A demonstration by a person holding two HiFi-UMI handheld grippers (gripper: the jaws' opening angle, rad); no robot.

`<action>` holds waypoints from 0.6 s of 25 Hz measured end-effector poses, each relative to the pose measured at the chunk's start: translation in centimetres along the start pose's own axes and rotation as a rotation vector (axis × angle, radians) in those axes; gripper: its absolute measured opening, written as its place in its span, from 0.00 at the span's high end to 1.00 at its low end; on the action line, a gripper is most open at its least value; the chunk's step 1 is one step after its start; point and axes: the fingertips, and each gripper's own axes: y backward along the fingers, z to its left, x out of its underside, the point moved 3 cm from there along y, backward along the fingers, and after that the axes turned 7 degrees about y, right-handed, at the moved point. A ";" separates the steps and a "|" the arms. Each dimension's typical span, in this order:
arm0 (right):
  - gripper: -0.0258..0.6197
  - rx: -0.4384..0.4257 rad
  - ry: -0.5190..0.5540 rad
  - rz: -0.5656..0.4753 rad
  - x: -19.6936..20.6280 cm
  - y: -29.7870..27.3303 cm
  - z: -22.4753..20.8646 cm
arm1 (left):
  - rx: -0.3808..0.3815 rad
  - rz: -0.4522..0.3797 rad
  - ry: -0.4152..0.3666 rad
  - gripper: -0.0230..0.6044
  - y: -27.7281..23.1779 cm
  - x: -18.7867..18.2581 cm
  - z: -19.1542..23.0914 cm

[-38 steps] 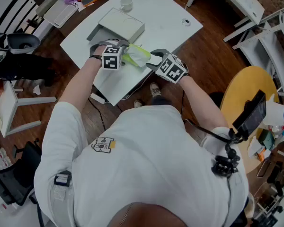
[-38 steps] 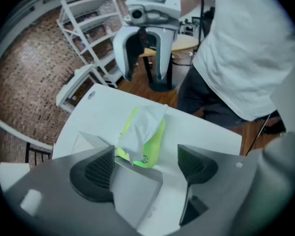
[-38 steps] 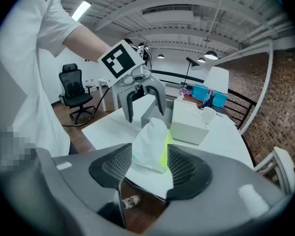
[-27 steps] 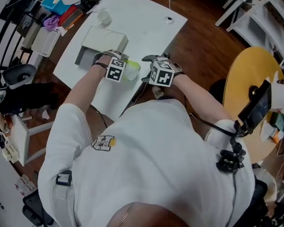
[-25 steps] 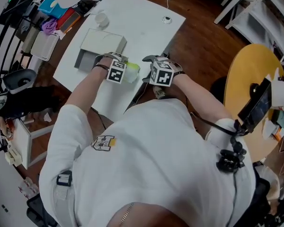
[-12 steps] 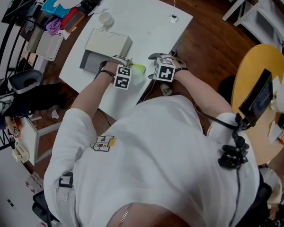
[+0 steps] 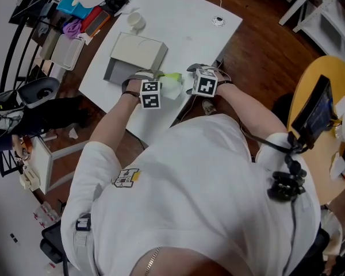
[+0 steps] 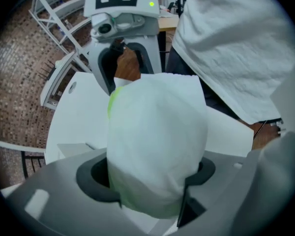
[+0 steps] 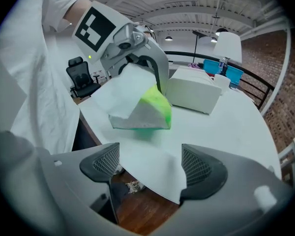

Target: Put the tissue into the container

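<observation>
- The left gripper [image 8: 148,178] points straight down and holds the tissue pack [image 8: 157,146]. Its jaws have just been closing, and they now press on both sides of the soft white and green pack, which fills the gap between them.
- Gripping from above leaves the bottom of the pack free, which would suit lowering it into something.
- The pack hangs just off the table [image 7: 184,22], with a shadow under it. It is near the container [image 7: 139,50], on the side closest to the person, and not yet in it.
- The container is a flat pale box lying further in on the table. A darker part shows along its side nearest the left gripper. I cannot tell whether that is the opening.
- The right gripper [image 9: 150,166] is on the far side of the pack from the container, over the table's near edge. Its jaws stand apart with only the table edge and floor between them, so it is empty.
- It tilts down toward the pack, probably placed to steady or guide it without taking the load.
- I judge the pick-up done. What remains is carrying the pack over to the container and letting go inside.
</observation>
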 end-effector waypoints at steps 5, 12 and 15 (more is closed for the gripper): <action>0.37 -0.027 0.030 -0.003 -0.5 -0.5 -0.2 | -0.085 -0.107 0.183 0.42 3.5 0.2 0.9; 0.37 -0.048 0.119 -0.023 -3.8 -1.1 -1.0 | -0.235 -0.247 0.624 0.42 8.6 4.5 3.6; 0.40 -0.032 0.151 -0.060 -6.0 -0.7 -1.9 | -0.305 -0.273 0.906 0.42 9.9 7.9 5.0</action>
